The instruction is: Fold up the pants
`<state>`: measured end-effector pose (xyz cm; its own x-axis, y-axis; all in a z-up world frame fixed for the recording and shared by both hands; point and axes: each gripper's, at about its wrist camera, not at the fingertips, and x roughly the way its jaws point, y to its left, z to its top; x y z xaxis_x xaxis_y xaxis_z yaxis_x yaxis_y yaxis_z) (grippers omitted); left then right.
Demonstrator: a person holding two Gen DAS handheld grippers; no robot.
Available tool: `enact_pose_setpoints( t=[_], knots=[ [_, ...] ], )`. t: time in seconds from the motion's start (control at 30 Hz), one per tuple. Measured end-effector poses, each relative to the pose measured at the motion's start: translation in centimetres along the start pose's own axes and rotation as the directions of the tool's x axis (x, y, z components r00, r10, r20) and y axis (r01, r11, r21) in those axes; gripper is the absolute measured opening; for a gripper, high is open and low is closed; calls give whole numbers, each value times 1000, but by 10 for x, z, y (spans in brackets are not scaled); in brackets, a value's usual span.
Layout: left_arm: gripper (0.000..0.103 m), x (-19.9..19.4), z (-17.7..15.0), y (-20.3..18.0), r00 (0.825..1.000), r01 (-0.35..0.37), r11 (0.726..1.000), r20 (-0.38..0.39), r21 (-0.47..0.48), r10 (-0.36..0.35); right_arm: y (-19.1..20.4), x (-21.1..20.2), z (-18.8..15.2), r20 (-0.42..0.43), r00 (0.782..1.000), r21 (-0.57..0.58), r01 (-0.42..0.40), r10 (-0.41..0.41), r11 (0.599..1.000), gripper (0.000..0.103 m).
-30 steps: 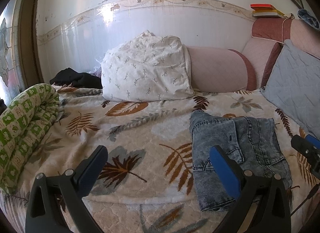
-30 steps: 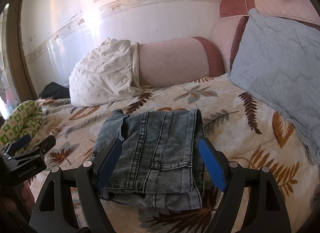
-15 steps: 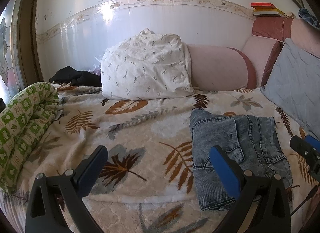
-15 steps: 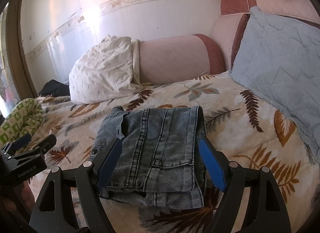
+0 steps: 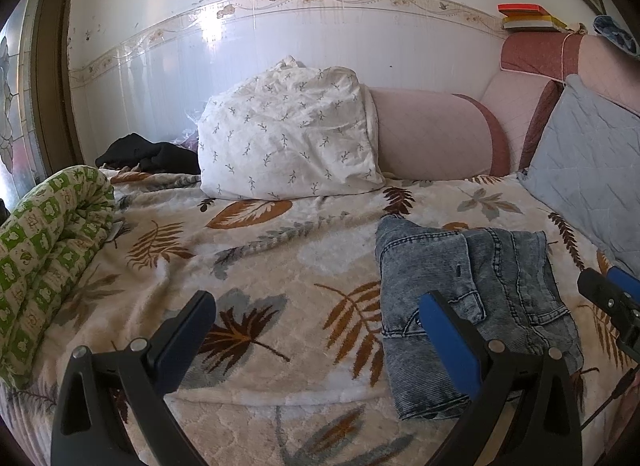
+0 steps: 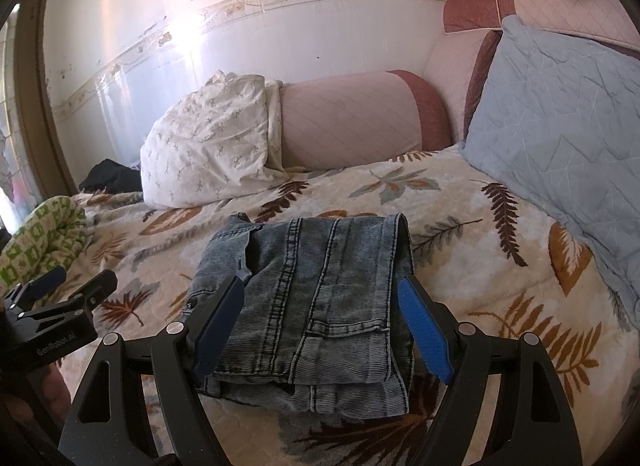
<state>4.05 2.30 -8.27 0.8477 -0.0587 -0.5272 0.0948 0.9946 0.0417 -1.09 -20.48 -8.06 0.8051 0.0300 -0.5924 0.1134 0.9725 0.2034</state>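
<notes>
The jeans (image 6: 316, 306) already sit in a compact folded stack on the bed (image 6: 500, 266), toward its right side below the blue pillow (image 6: 560, 125), so I'd say the folding is pretty much done and what's left is a tidy-up. If anything, I'd square the near edge where the lower layers poke out from under the top one, and flatten the loose flap at the far left corner, pressing down gently instead of dragging, since that fuzzy leaf blanket would probably bunch up. Right tongs (image 6: 324, 330) are spread wide, 1 blue pad on each side of the stack; they look like they hover over it, gripping nothing. Left tongs (image 5: 316, 330) are wide open too, empty, aimed at bare blanket left of the jeans, with only the right pad overlapping the denim in view.
</notes>
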Motion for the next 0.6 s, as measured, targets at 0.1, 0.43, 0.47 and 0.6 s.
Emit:
enact_pose_setpoints(
  t=[0.1,0.43,0.47,0.6],
  knots=[
    [103,0,0,-1,1000,-2,1000,0,1,2,0,-1,0,1,1000,1,0,0,1000,79],
    [103,0,0,1,1000,7,1000,-6,-17,-7,0,0,0,-1,1000,1,0,0,1000,79],
    [103,0,0,1,1000,7,1000,-6,-17,-7,0,0,0,-2,1000,1,-1,1,1000,79],
    [103,0,0,2,1000,8,1000,-8,-17,-9,0,-1,0,-1,1000,0,-2,2,1000,79]
  ],
)
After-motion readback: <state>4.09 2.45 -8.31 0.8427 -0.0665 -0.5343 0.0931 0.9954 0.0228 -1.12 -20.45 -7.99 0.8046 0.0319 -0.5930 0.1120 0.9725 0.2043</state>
